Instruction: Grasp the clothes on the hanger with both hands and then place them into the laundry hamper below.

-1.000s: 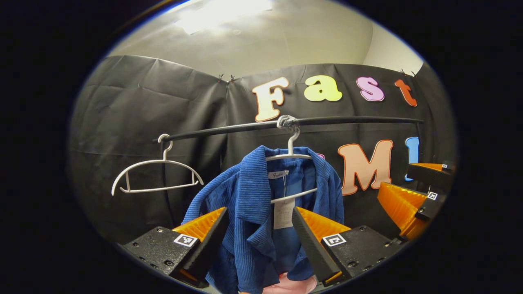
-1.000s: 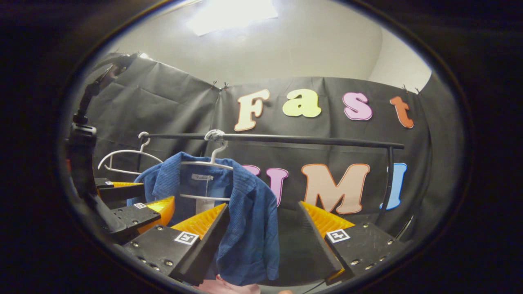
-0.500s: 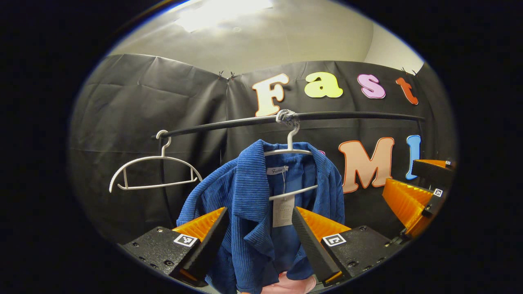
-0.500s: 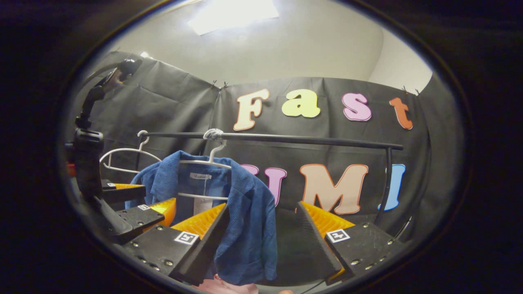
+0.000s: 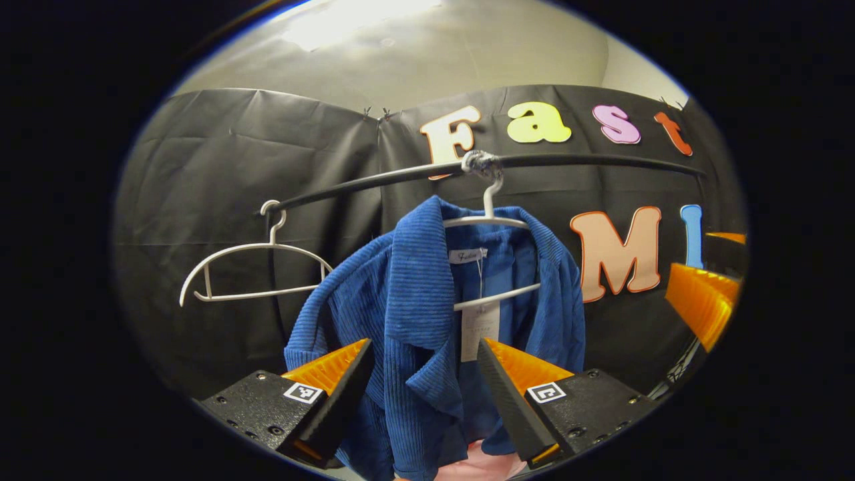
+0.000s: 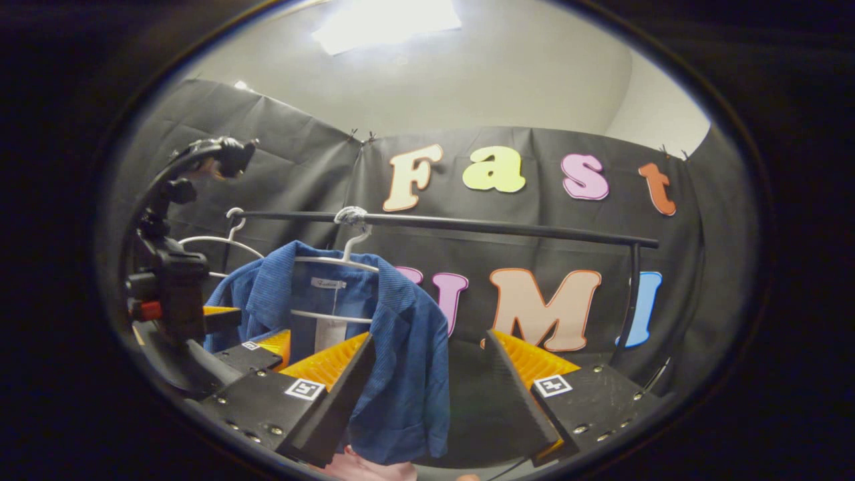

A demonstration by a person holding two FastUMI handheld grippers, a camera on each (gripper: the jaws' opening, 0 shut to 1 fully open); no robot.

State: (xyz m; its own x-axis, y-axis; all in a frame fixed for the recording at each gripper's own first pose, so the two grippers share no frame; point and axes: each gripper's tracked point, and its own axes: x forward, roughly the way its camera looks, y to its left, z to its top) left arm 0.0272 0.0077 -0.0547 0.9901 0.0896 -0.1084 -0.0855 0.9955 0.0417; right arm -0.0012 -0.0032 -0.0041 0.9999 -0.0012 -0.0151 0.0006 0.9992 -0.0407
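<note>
A blue ribbed jacket (image 5: 427, 314) hangs on a white hanger (image 5: 491, 220) from the black rail (image 5: 374, 180). My left gripper (image 5: 424, 374) is open just in front of it, its fingers to either side of the jacket's left lapel without touching. In the right gripper view the same jacket (image 6: 401, 347) hangs at the left, and my right gripper (image 6: 427, 374) is open with the jacket's right edge behind its left finger. The left gripper (image 6: 267, 344) appears there beside the jacket. The right gripper's fingers (image 5: 701, 300) show at the far right of the left gripper view. Something pink (image 5: 481, 464) lies below the jacket.
An empty white hanger (image 5: 254, 274) hangs at the rail's left end. The rail's upright post (image 6: 631, 300) stands at the right. Black cloth walls close the booth behind the rail.
My left gripper has moved closer to the jacket, which looms larger and higher. The right gripper has barely shifted; the left device has slid further into its view.
</note>
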